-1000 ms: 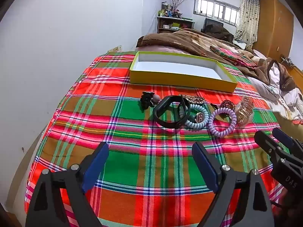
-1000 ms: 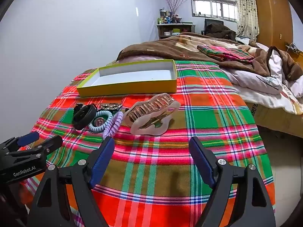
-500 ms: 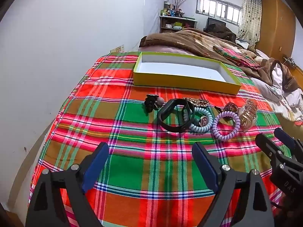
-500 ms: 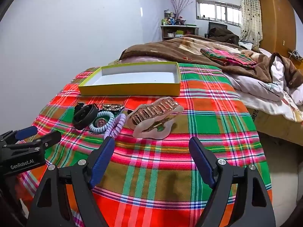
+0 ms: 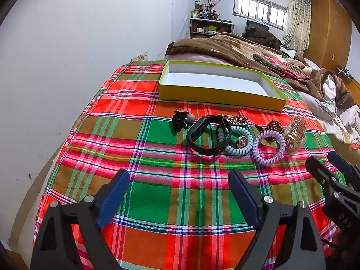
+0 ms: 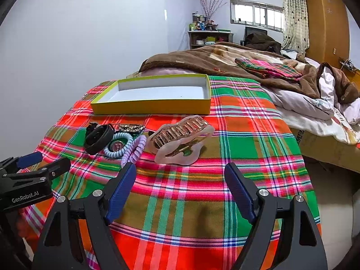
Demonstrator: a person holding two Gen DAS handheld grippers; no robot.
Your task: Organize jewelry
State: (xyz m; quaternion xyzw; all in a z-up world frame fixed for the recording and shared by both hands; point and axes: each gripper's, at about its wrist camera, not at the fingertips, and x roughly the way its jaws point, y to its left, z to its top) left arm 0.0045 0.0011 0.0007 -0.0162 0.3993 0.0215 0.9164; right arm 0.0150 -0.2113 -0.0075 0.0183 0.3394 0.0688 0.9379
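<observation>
An empty yellow box [image 5: 216,94] [image 6: 153,108] with a white inside lies at the back of the plaid cloth. In front of it sit a black scrunchie [image 5: 180,120], a black band [image 5: 209,135] [image 6: 99,138], a light-blue coil tie [image 5: 239,144] [image 6: 118,147], a purple coil tie [image 5: 268,147] [image 6: 133,149], a jewelled clip [image 5: 235,119] and a large pink claw clip [image 6: 181,138] [image 5: 294,135]. My left gripper [image 5: 178,191] stands open, short of the band. My right gripper [image 6: 180,185] is open too, just before the claw clip. Both hold nothing.
The plaid cloth [image 5: 157,202] covers a bed beside a white wall [image 5: 67,56] on the left. Brown blankets [image 6: 225,60] and white bedding [image 6: 315,108] pile up behind and to the right. A shelf [image 5: 209,25] and a wooden wardrobe [image 5: 326,31] stand far back.
Both grippers have drawn back and risen slightly, so the jewellery and the box sit a little farther off. Nothing was grasped or moved.
</observation>
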